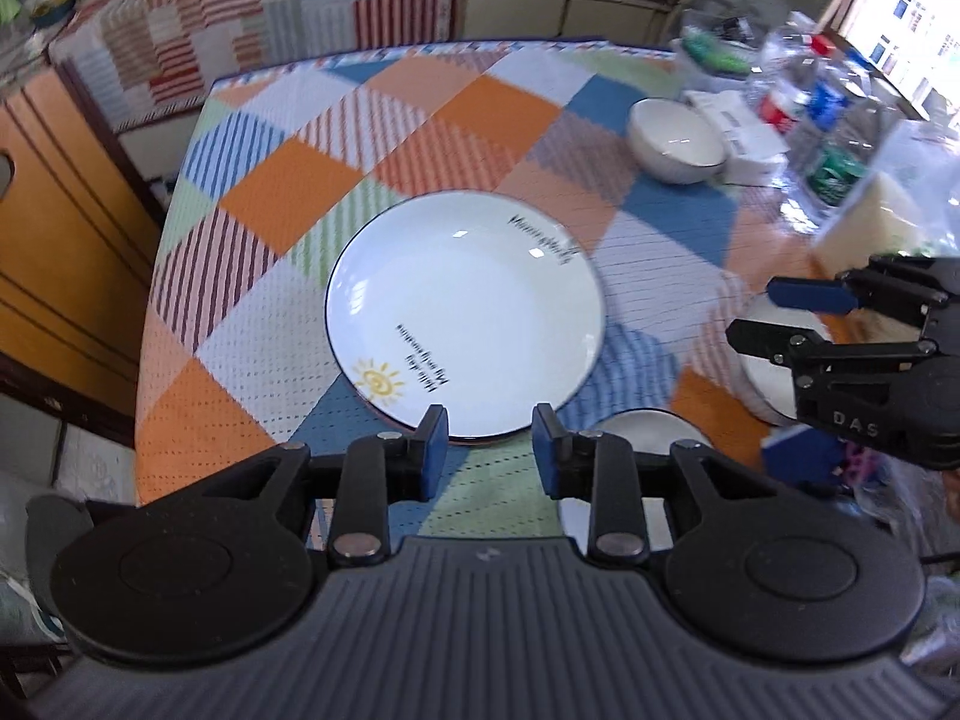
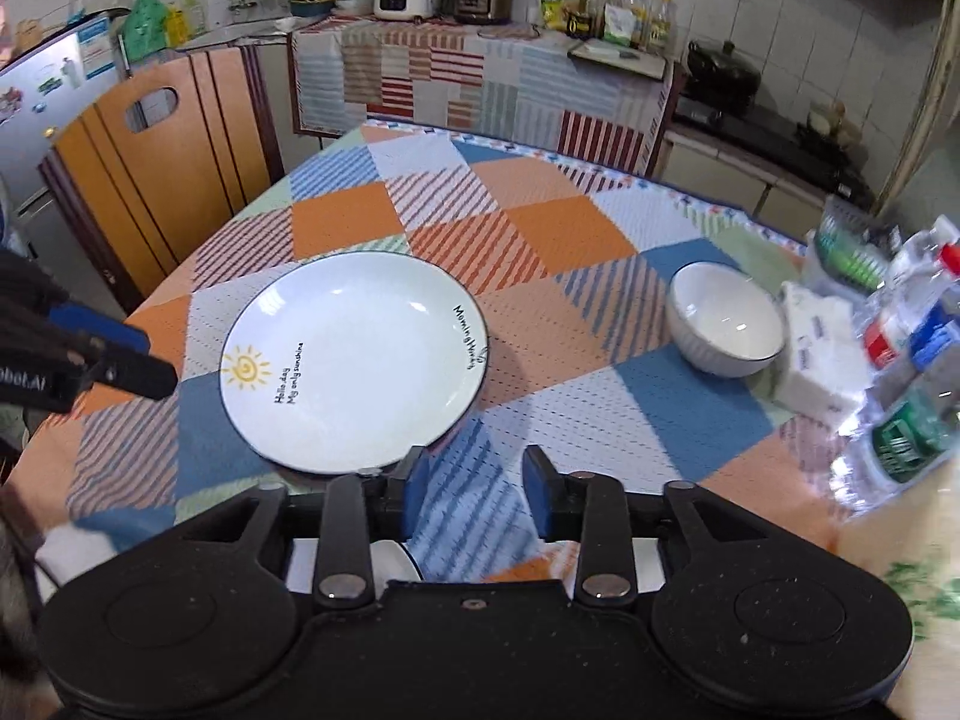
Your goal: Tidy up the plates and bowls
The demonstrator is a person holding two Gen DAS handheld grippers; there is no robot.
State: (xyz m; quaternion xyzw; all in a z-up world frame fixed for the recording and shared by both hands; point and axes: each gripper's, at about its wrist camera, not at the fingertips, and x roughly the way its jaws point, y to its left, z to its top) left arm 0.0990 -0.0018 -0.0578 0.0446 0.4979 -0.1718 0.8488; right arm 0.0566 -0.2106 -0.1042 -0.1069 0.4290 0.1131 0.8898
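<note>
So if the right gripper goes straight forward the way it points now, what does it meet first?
Probably the bare tablecloth. The right gripper is open and empty; the plate lies just left of its line, though depth is hard to judge.

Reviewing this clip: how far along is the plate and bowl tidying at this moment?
Done: the sun-print plate lies flat on the tablecloth. In hand: nothing; the left gripper and right gripper are both open and empty. Left: the white bowl sits apart beside the tissue pack, and more white dishes wait at the near edge.
</note>
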